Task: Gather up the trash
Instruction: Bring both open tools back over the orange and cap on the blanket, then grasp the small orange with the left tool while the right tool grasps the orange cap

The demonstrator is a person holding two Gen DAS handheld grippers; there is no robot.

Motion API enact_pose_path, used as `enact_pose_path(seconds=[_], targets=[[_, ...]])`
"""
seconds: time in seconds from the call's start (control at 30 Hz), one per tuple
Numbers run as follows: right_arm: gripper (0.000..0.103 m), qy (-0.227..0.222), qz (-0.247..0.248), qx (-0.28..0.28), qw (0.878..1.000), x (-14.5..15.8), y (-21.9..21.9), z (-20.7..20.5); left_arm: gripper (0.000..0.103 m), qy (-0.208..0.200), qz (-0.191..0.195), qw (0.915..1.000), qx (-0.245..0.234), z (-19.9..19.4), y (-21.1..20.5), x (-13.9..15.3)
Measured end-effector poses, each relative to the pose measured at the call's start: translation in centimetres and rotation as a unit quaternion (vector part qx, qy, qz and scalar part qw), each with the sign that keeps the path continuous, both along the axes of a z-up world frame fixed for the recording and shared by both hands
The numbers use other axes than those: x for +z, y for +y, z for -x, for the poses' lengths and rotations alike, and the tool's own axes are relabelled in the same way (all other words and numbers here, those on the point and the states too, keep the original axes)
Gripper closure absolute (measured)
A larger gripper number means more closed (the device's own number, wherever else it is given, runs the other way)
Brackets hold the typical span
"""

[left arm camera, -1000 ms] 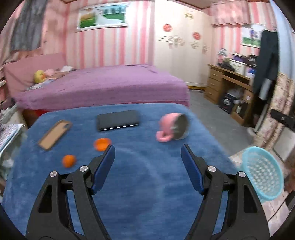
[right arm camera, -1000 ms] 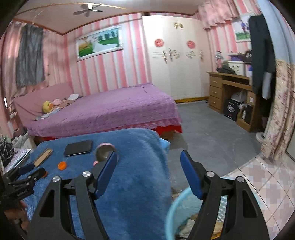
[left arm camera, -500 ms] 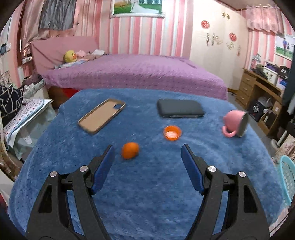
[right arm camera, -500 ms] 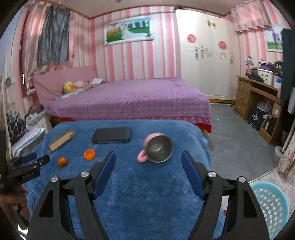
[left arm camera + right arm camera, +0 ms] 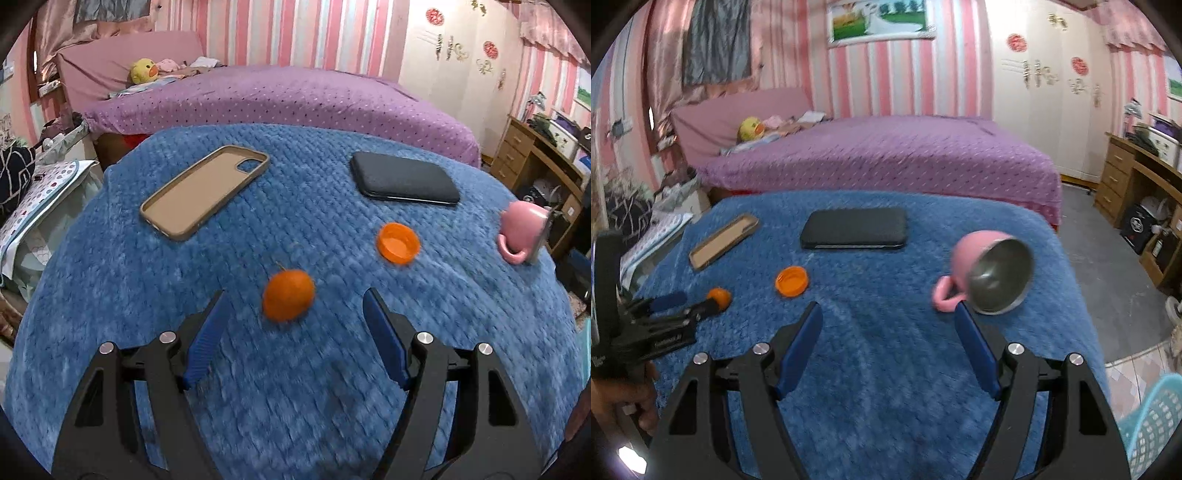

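A small orange fruit lies on the blue blanket-covered table, just ahead of and between my open left gripper's blue fingers. An orange bottle cap lies open side up to its right. In the right wrist view the fruit sits at the left gripper's fingertips and the cap is nearer the middle. My right gripper is open and empty above the table. A light blue mesh basket stands on the floor at the lower right.
A tan phone case, a black phone and a tipped pink mug lie on the table. A purple bed stands behind. A wooden desk is at the right.
My left gripper has swung left and moved closer to the orange fruit, now between its fingers. My right gripper has swung left, from over the basket to above the table.
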State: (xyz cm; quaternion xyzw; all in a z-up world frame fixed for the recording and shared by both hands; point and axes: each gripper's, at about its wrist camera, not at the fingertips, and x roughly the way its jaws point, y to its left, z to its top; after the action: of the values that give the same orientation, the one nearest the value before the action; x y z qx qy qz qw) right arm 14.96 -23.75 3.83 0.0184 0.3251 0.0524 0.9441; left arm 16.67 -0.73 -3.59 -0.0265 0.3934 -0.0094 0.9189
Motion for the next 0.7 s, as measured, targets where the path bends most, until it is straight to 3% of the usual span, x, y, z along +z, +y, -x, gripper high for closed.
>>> enact_pose_path(seconds=[0.1, 0.17, 0.27, 0.33, 0.4, 0.6, 0.7], targets=[[0.03, 0.018, -0.001, 0.016, 1.0, -1.0, 1.8, -2.0, 0.039, 0.021, 0.001, 0.9997, 0.008, -1.6, 0.4, -0.9], [0.03, 0.024, 0.0, 0.023, 0.999, -1.4, 3.0, -3.2, 0.058, 0.042, 0.009, 0.9991, 0.006, -2.5, 0.4, -1.8], [0.03, 0.031, 0.005, 0.038, 0.999, -2.1, 5.0, -5.1, 0.069, 0.051, -0.007, 0.9987, -0.002, -3.3, -0.1, -2.7], [0.03, 0.034, 0.006, 0.047, 0.998, -2.4, 6.1, -6.1, 0.079, 0.046, 0.005, 0.9989, -0.003, -3.4, 0.5, -2.3], [0.03, 0.038, 0.007, 0.055, 0.998, -2.8, 7.3, -7.2, 0.081, 0.034, 0.025, 0.9991, 0.009, -3.4, 1.9, -1.4], [0.032, 0.074, 0.011, 0.069, 0.995, -5.6, 11.1, -10.5, 0.081, 0.008, 0.03, 0.9989, 0.034, -2.8, 4.9, 0.7], [0.044, 0.097, 0.038, 0.069, 0.992, -6.8, 12.6, -11.5, 0.081, 0.005, 0.027, 0.9992, 0.028, -2.3, 5.2, 1.1]])
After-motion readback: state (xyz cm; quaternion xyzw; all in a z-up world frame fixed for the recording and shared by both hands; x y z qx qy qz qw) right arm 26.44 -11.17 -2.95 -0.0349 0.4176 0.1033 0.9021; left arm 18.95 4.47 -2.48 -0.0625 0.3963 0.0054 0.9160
